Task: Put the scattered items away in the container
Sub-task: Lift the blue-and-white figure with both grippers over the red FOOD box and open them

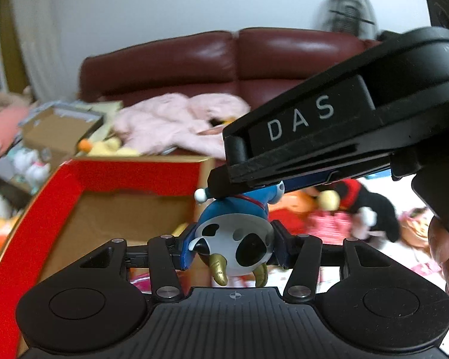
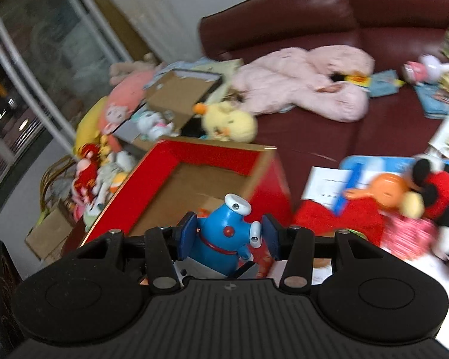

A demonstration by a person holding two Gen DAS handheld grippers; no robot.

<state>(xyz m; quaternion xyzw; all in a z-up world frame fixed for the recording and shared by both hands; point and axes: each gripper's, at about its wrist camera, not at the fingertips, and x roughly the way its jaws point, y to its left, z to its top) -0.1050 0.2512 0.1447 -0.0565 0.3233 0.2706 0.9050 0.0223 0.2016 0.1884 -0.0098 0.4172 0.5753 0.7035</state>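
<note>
Both grippers are holding one blue-and-white plastic cartoon figurine [image 1: 236,233] together, carrying it beside the red-rimmed open cardboard box [image 2: 212,157], the container.

Left gripper [image 1: 233,246]: jaws about half open, blue pads pressing the figurine's round white head on both sides; gold horn-like bits are pointing toward the camera. Right gripper [image 2: 227,237]: jaws approx. half open w/ the figurine's blue body between the pads, seemingly touching both sides. In the left view, the right gripper's black body is crossing over the toy from upper right.

The box is sitting in front of a dark red leather sofa [image 2: 404,24], its cardboard floor showing, just left of the toy. Other plush toys, incl. a yellow plush duck [image 2: 229,122] behind the box's far edge and a black-and-red mouse plush [image 2: 439,191] to the right, are lying scattered.

Step in hand, likely: transport. Next move calls for shifting the toy over the box opening, lowering, then both jaws letting go.
</note>
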